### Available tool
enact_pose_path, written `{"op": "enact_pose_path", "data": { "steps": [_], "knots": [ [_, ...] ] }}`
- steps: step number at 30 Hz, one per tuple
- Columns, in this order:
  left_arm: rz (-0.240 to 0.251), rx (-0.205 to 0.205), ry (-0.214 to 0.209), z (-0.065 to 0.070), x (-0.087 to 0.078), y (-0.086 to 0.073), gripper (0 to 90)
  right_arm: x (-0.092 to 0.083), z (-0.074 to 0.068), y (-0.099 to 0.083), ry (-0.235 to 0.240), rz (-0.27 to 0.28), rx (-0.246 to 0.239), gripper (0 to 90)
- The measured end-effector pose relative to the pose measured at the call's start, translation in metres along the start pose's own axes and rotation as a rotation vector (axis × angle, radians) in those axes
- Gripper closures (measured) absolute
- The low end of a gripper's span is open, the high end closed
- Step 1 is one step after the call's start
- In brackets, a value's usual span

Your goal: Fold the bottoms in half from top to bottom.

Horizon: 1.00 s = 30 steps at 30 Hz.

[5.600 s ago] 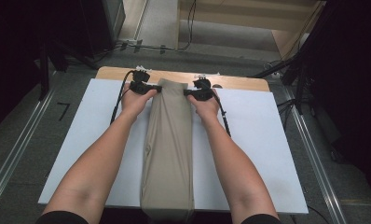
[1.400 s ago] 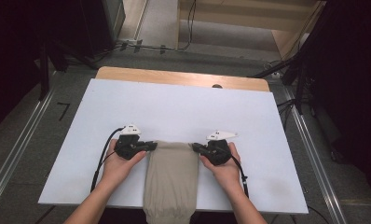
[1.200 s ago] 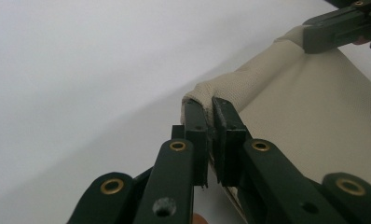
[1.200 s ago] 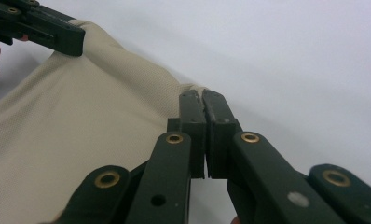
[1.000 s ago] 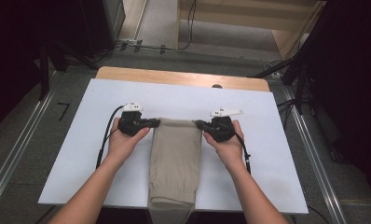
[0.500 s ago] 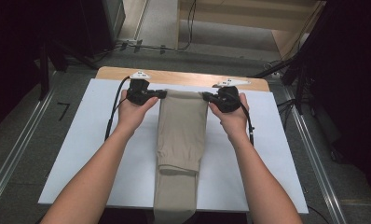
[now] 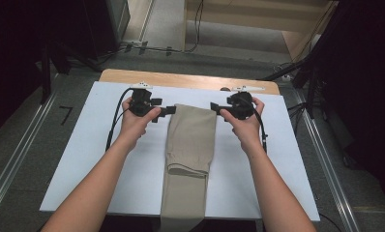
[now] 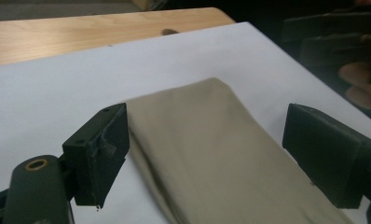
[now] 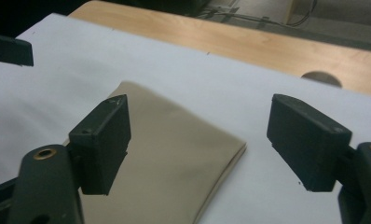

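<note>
the khaki trousers (image 7: 190,140) are laid on the white-covered bench (image 7: 287,159) with their long axis running from the far side toward the person's edge, where the lower part hangs over. a folded layer is seen doubled back on top, its free edge lying across the cloth about halfway down. the fold's far end is flanked by both claws: the left claw (image 7: 169,110) is just beside its left corner, the right claw (image 7: 214,106) just beside its right corner, so each hand is equally near its own side.

both claws have just been opening. in the left gripper view the cloth (image 8: 221,154) is seen lying between the spread jaws without being pressed; in the right gripper view the fabric (image 9: 174,158) rests flat beyond jaws likewise held wide, nothing gripped. the fold is judged released, and the next grasp is likely to be taken farther along the same axis, toward the near edge.
</note>
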<state>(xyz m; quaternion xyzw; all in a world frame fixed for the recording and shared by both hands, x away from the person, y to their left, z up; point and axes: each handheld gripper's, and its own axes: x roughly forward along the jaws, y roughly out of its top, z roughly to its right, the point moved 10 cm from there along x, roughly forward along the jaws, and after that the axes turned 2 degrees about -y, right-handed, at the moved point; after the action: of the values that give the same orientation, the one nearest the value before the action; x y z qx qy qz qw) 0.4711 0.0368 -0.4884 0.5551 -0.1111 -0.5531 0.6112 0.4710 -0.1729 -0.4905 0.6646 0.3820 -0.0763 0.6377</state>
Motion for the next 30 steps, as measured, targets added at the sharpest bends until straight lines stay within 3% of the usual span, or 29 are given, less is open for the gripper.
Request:
{"op": "enact_pose_path", "data": {
  "steps": [6,10,13,18,21,23,26,27,30],
  "knots": [
    [-0.006,0.06,-0.052,0.035,-0.013,-0.037,15.7,-0.02,-0.023,-0.042,0.062,-0.003,-0.037,9.8],
    [-0.029,0.071,-0.067,0.052,-0.02,-0.065,17.6,-0.035,-0.042,-0.069,0.128,-0.009,-0.051,1.2],
    [-0.061,0.097,-0.07,0.063,-0.023,-0.089,18.9,-0.044,-0.062,-0.091,0.181,-0.032,-0.101,0.0],
    [-0.076,0.115,-0.086,0.079,-0.028,-0.118,19.8,-0.056,-0.089,-0.121,0.228,-0.028,-0.129,0.0],
    [-0.084,0.123,-0.082,0.085,-0.028,-0.131,21.8,-0.059,-0.1,-0.134,0.236,-0.032,-0.134,0.0],
    [-0.096,0.143,-0.062,0.088,-0.026,-0.138,24.0,-0.058,-0.106,-0.144,0.216,-0.044,-0.159,0.0],
    [-0.103,0.144,-0.039,0.089,-0.023,-0.141,25.4,-0.054,-0.113,-0.159,0.214,-0.086,-0.175,1.0],
    [-0.103,0.144,-0.041,0.089,-0.022,-0.141,25.4,-0.052,-0.115,-0.164,0.208,-0.106,-0.174,5.0],
    [-0.127,0.154,0.0,0.086,-0.018,-0.146,27.7,-0.048,-0.118,-0.174,0.174,-0.138,-0.22,5.3]
  ]
}}
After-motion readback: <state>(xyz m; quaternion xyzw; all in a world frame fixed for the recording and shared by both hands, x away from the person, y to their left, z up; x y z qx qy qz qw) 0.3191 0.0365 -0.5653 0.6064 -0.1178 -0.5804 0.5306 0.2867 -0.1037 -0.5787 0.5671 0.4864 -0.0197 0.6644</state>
